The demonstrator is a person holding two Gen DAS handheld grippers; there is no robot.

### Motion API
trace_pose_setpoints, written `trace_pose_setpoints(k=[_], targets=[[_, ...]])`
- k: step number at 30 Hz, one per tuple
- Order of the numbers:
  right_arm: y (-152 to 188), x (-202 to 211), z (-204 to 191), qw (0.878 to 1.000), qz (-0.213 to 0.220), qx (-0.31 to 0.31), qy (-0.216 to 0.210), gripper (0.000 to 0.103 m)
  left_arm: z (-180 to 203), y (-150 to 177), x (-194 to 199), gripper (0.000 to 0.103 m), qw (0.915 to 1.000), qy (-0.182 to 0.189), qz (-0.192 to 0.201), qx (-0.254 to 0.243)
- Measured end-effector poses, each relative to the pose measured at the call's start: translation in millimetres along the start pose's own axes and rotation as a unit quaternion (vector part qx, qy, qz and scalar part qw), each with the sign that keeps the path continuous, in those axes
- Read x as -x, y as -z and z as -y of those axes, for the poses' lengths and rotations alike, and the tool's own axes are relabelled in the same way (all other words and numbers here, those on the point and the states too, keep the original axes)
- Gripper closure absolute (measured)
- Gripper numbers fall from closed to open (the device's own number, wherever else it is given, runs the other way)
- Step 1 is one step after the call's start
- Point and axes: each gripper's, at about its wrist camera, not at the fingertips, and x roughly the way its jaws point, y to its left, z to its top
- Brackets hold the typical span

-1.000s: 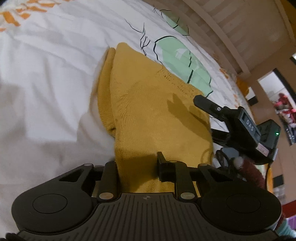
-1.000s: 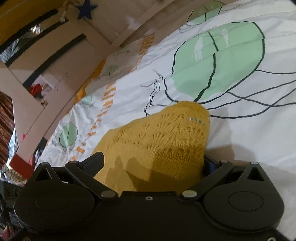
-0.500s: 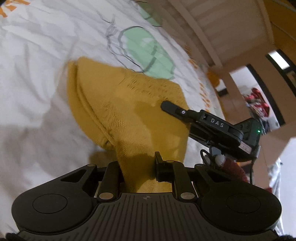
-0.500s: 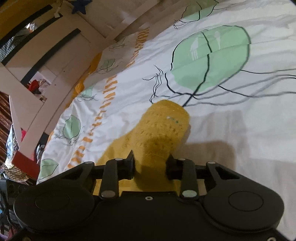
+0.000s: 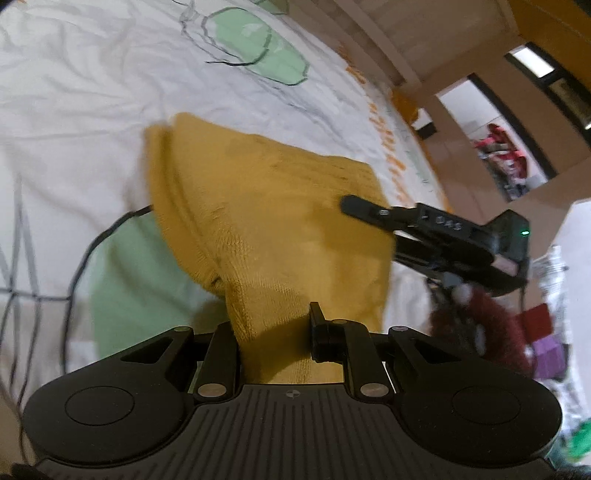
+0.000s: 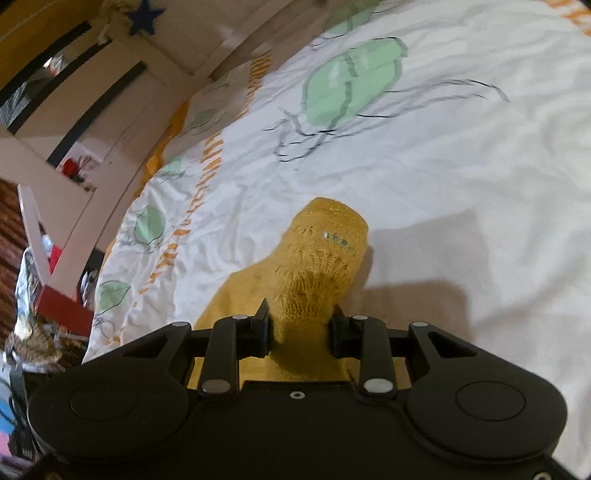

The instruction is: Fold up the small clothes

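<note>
A mustard knit is pinched at one end between the left gripper fingers and at another by the right gripper, its bulk draped over the bedsheet ahead.

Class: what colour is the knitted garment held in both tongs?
Mustard yellow knitted garment, clearest in the left wrist view.

White bedsheet with green leaf print at 12 o'clock, orange dashes toward 10 o'clock. Pale wooden bed rail at 9 o'clock. Dark blue star at 11 o'clock. Red box low left.
</note>
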Motion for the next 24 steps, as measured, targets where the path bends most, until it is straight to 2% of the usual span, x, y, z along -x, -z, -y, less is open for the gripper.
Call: trace_pose_setpoints(k=[4,8,12,17,21,24], targets=[[7.0,-1.4,9.6,0.999,0.021,-0.004,0.034,0.061,-5.1,11.5,-4.9,0.084,0.9981,-0.057,0.008,-0.021],[12.1,-6.7,11.4,0.997,0.044,0.008,0.068,0.059,-10.0,20.8,-3.0,0.081,0.9968,-0.073,0.018,-0.026],[20.0,-5.4,13.6,0.993,0.069,0.021,0.097,0.055,-4.7,29.8,4.1,0.074,0.9936,-0.096,0.028,-0.053],[24.4,11.3,21.3,0.988,0.101,0.016,0.117,0.046,0.3,42.6,24.2,0.07,0.989,-0.123,0.037,-0.072],[28.4,30.9,14.7,0.984,0.13,0.028,0.122,0.045,12.4,42.9,47.9,0.07,0.9807,-0.149,0.077,-0.1],[32.2,45.5,5.3,0.98,0.148,0.048,0.123,0.038,22.4,34.4,63.3,0.07,0.975,-0.155,0.113,-0.113]])
